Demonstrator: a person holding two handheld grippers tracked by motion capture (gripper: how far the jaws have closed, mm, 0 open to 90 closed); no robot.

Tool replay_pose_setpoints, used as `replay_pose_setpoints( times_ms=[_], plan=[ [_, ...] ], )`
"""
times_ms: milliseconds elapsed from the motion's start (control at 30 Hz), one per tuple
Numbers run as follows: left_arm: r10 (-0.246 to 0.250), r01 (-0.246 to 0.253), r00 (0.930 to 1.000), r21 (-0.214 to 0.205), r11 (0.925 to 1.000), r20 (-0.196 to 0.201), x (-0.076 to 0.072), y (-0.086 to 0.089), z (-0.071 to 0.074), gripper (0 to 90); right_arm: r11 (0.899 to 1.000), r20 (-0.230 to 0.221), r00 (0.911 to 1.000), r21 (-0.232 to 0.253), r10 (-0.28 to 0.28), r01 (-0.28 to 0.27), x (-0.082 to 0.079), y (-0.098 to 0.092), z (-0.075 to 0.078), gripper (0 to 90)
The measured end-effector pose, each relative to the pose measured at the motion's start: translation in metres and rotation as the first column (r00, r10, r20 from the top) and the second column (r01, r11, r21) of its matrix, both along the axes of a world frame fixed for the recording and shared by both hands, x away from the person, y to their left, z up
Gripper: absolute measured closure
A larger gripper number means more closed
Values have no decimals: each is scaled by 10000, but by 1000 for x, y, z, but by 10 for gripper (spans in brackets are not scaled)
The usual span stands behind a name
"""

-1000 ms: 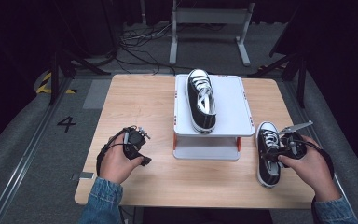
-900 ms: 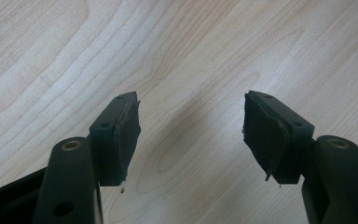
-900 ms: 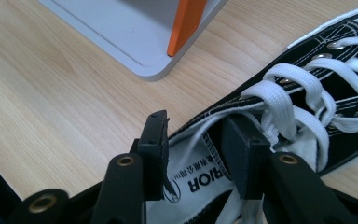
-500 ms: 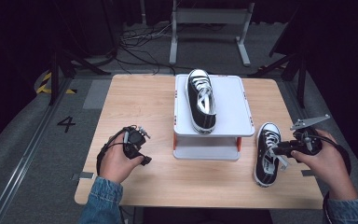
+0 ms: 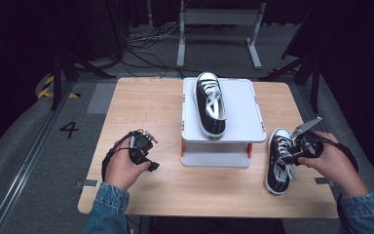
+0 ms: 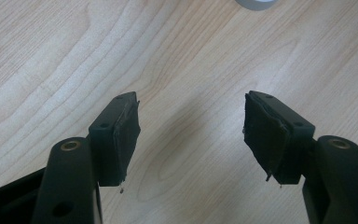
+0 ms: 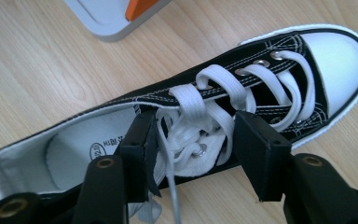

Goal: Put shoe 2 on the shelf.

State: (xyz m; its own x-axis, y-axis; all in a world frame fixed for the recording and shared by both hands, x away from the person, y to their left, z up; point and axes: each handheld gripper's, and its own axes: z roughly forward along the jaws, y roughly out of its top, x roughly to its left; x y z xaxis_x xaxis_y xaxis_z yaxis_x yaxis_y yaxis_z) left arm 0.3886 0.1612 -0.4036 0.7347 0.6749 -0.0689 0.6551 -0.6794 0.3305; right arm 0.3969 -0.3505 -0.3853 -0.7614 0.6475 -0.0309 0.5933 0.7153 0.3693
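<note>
A black canvas shoe with white laces [image 5: 276,168] lies on the wooden table [image 5: 141,102] to the right of a white platform [image 5: 243,107]. My right gripper [image 5: 288,157] is over its laces. In the right gripper view the jaws straddle the tongue and laces of this shoe [image 7: 340,60]; the right gripper [image 7: 193,140] has just been opening, and its pads stand just off the laces. A matching shoe [image 5: 210,105] rests on top of the platform. My left gripper [image 5: 146,156] sits left of the platform, and the left gripper [image 6: 189,126] is open over bare wood.
The platform stands on orange supports [image 5: 249,150], and its corner [image 7: 112,18] lies close to the shoe on the table. A grey round object [image 6: 257,3] sits at the top edge of the left gripper view. Metal stands and cables lie on the floor beyond the table.
The right hand has shifted a little beside the shoe, and the shoe has turned slightly, its heel swinging left. The left hand has kept still.
</note>
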Motion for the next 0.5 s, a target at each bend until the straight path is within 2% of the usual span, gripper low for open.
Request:
replay_pose_setpoints(
  times_ms=[133, 267, 333, 367, 500],
  plan=[
    [7, -7, 10000, 0, 10000, -36, -1, 1, 0, 364, 9982, -93, 9986, -276, 526, -528, 5, 4, -3, 486],
    [128, -127, 9999, -121, 9998, 58, -3, 4, 1, 365, 9981, -133, 9983, -234, 562, -565, 8, 4, -7, 502],
    [135, -135, 9999, -119, 9998, -35, -4, 6, 1, 365, 9980, -142, 9983, -250, 572, -575, 8, 4, -8, 511],
    [182, -182, 9998, -60, 9998, -30, -5, 8, 0, 365, 9974, -163, 9981, -386, 600, -606, 9, 4, -11, 574],
    [354, -354, 9993, -126, 9993, -74, -11, 14, -2, 366, 9979, -127, 9987, -433, 484, -489, 13, 5, -6, 715]
  ],
)
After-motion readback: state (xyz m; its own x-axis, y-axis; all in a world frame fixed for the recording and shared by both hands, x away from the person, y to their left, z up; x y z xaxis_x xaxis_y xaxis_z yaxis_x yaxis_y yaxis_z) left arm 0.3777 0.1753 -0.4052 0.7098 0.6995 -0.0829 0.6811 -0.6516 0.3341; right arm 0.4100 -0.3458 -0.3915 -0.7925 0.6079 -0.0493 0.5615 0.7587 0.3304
